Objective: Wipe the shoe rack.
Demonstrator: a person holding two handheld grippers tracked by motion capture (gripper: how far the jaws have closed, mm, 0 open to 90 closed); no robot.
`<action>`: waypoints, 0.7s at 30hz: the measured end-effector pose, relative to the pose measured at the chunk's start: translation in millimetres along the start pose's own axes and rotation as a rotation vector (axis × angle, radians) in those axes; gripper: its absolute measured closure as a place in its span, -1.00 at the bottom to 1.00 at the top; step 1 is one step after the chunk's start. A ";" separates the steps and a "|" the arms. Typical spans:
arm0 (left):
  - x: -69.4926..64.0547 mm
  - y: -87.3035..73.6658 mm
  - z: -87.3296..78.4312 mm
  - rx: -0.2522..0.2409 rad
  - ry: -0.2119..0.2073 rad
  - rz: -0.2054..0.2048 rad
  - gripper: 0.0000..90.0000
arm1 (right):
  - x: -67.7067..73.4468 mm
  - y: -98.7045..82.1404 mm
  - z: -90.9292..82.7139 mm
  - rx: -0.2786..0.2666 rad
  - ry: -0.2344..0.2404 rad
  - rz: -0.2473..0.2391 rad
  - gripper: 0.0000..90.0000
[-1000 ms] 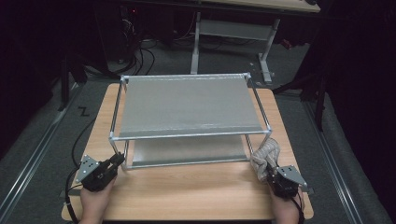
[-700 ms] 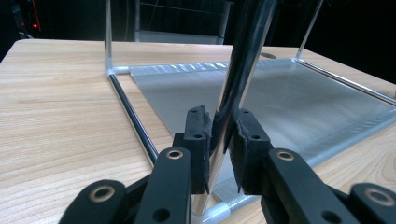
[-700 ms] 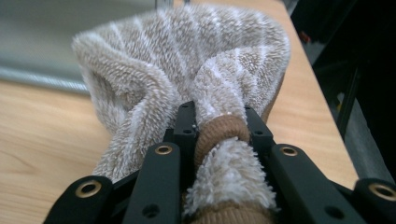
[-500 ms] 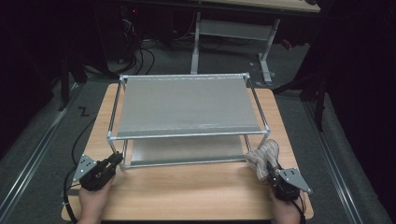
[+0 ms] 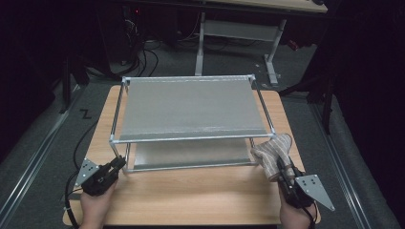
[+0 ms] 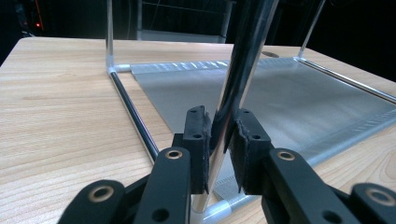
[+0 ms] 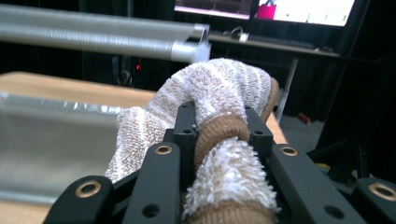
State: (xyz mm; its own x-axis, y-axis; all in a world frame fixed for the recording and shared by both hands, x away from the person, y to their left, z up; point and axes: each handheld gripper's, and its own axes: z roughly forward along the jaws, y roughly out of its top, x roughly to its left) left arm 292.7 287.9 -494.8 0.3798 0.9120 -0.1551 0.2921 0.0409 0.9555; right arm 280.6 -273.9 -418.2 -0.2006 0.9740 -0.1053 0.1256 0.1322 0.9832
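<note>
The rack (image 5: 191, 107) is steadied by its near-left post (image 6: 233, 79), clamped in the left gripper (image 6: 219, 140). A rolled sock (image 5: 273, 153), pinched by the right gripper (image 5: 285, 171), is held beside the rack's near-right corner; placing it on a shelf is judged next.

High view: counter (image 5: 191, 191) evenly lit from above, surroundings near black beyond its edges. Image soft, slightly grainy; little shadow except under the rack (image 5: 191, 107). Left gripper view: bright, warm wood tone; chrome post (image 6: 233, 88) carries streaked glare; near tongs soft, far edge blurred. Right gripper view: dim background, blown-out screens (image 7: 261, 9) at top; towel (image 7: 219, 116) sharp, rack's rail blurred.
</note>
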 end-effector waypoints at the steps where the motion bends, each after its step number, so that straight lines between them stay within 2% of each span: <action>1: 1.1 0.1 -0.3 0.000 0.002 -0.004 0.70 | 0.4 -2.7 2.4 0.019 0.005 -0.001 0.63; 8: 15.2 1.1 -3.6 -0.001 0.014 -0.029 0.69 | -1.9 -32.1 23.1 0.208 0.044 -0.010 0.64; 10: 18.6 1.3 -4.5 -0.002 0.021 -0.040 0.68 | -4.9 -39.1 27.1 0.252 0.033 -0.017 0.64; 13: 24.4 1.6 -5.3 -0.002 0.033 -0.047 0.65 | -13.4 -42.0 26.7 0.256 -0.011 -0.007 0.64; 17: 28.7 1.7 -5.9 0.001 0.047 -0.051 0.65 | -24.2 -38.8 21.7 0.213 -0.097 0.020 0.64; 20: 29.3 0.6 -7.9 0.006 0.059 -0.049 0.64 | -28.3 -37.0 25.6 0.195 -0.127 0.025 0.64; 21: 29.1 0.1 -9.1 0.011 0.065 -0.048 0.62 | -30.0 -36.8 28.4 0.195 -0.123 0.025 0.63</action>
State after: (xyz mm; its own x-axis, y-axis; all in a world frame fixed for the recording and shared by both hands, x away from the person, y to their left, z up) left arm 295.8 318.1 -496.9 0.3072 0.9337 -0.1837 0.3181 0.0812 0.9446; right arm 309.6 -302.7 -455.4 -0.0768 0.9910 -0.1099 0.3167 0.1288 0.9397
